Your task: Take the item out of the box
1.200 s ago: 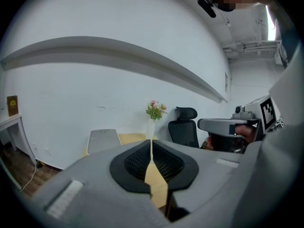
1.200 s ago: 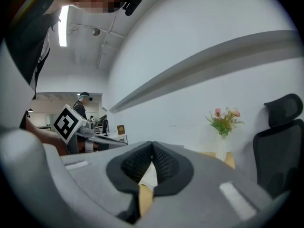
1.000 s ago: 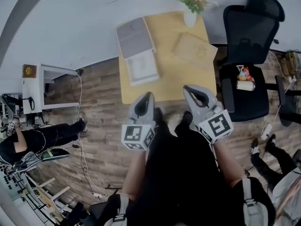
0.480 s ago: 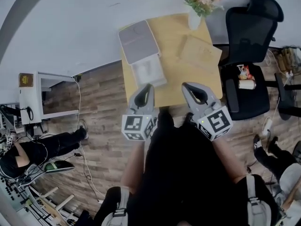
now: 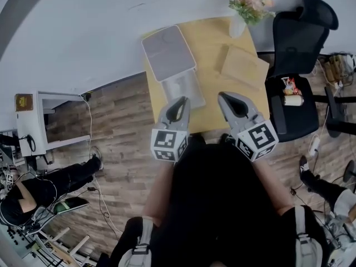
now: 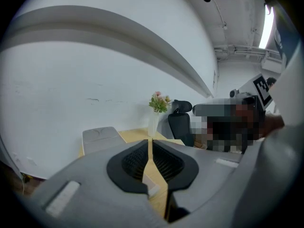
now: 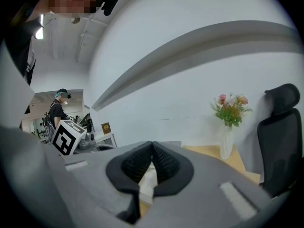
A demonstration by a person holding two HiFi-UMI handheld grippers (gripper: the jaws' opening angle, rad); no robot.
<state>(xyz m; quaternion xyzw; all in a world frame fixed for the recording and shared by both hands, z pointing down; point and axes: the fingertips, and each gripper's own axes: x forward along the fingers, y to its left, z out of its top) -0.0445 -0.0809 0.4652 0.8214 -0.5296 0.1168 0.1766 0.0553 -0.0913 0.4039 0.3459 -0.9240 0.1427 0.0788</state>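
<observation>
An open box lies on the yellow table (image 5: 214,43): its grey lid (image 5: 168,52) is flipped back and the pale lower half (image 5: 182,87) sits in front of it. What is inside is too blurred to tell. My left gripper (image 5: 182,99) is shut and empty, its tip over the box's near end. My right gripper (image 5: 223,95) is also shut and empty, over the table's near edge to the right of the box. In the left gripper view the jaws (image 6: 149,142) meet in front of the lid (image 6: 99,138). In the right gripper view the closed jaws (image 7: 152,144) partly hide the pale box (image 7: 147,180).
A flat tan packet (image 5: 245,67) lies on the table's right side, and a white vase of flowers (image 5: 250,5) stands at its far corner. A black office chair (image 5: 298,65) is right of the table. A white cabinet (image 5: 47,121) and a person (image 5: 39,185) are at left.
Both grippers have moved forward toward the table, and their tips now reach over its near edge and the box. Both have stayed shut.
</observation>
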